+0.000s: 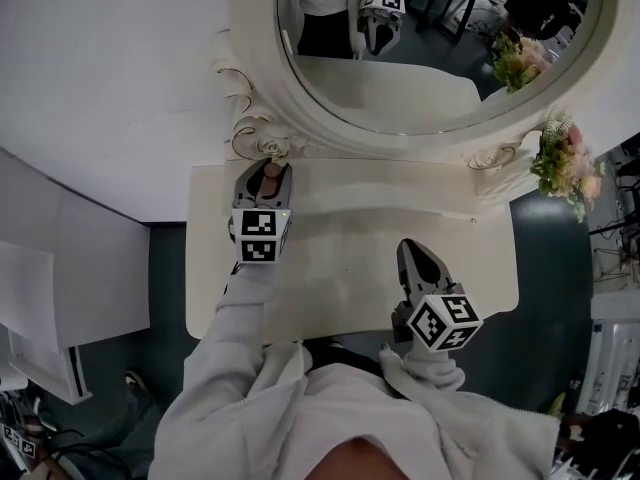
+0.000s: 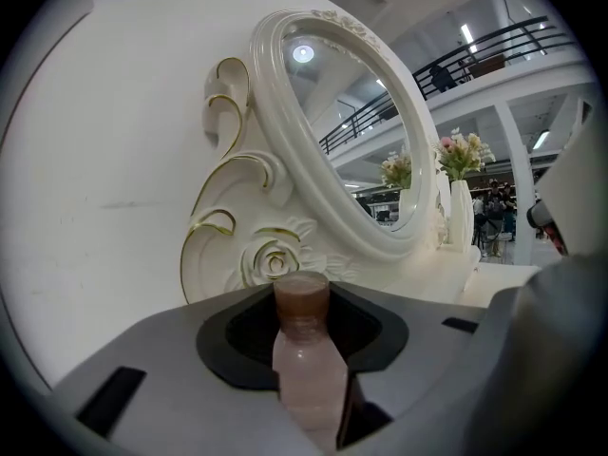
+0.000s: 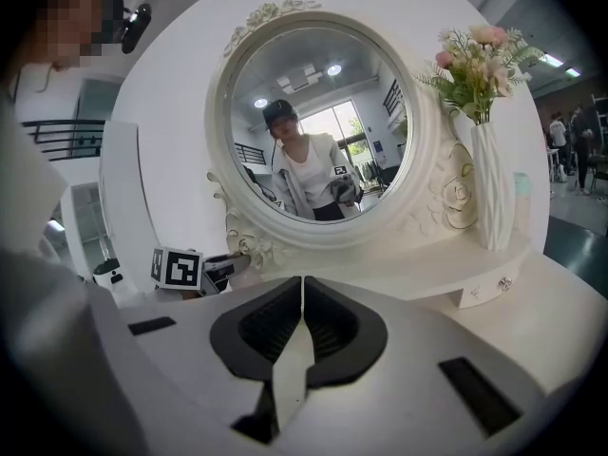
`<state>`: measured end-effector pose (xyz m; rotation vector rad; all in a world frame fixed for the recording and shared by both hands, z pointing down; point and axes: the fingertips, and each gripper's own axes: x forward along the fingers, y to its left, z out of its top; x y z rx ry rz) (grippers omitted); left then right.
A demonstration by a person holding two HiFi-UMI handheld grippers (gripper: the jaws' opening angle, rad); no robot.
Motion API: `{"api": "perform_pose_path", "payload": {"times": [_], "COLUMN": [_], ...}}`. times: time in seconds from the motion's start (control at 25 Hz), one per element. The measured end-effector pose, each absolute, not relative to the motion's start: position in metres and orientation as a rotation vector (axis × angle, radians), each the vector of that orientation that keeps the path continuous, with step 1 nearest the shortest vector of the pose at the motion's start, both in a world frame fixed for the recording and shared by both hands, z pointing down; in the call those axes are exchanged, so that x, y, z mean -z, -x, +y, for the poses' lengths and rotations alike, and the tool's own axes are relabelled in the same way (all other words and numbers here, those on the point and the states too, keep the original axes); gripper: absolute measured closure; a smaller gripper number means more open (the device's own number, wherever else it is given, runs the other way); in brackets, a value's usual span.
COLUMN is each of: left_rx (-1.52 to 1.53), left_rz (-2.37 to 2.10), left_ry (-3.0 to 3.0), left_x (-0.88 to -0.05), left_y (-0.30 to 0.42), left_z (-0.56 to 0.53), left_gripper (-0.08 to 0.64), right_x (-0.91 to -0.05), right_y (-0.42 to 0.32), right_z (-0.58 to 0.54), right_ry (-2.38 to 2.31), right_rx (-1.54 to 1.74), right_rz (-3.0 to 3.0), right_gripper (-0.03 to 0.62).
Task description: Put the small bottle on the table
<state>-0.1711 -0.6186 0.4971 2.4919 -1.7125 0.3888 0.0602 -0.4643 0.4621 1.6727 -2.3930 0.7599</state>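
The left gripper (image 1: 262, 182) is clamped on the small bottle (image 2: 306, 364) over the table (image 1: 400, 268) at ten o'clock. Set-down and release appear outstanding. The right gripper (image 1: 415, 258), jaws together and empty, hovers at five o'clock.

Frosted plastic bottle (image 2: 309, 369), glossy mirror frame (image 2: 302, 160) (gilt-trimmed)

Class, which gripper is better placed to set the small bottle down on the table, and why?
Left. The left gripper holds the small bottle in its fingers over the table, beside the mirror. The right gripper is shut and empty.
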Motion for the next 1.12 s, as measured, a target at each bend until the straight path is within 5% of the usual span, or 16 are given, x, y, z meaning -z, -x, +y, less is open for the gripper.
{"api": "perform_pose_path", "payload": {"times": [0.64, 0.76, 1.12], "left_rx": [-0.484, -0.546, -0.508], "left_rz": [-1.836, -1.899, -1.905], "left_ry": [-2.429, -2.393, -2.367], "left_x": [-0.499, -0.497, -0.483], "left_y": [0.173, 0.177, 0.176], "left_z": [-0.626, -0.625, -0.600], "left_gripper": [0.405, 0.264, 0.238], "right_x": [-0.458, -0.456, -0.453], "right_y": [-0.078, -0.083, -0.091], "right_z": [-0.442, -0.437, -0.420], "right_ry": [-1.735, -1.744, -1.725], "right_rx": [-0.749, -0.749, -0.740], "right_rz": [-2.384, -2.386, -2.432], "right_gripper": [0.558, 0.558, 0.558]}}
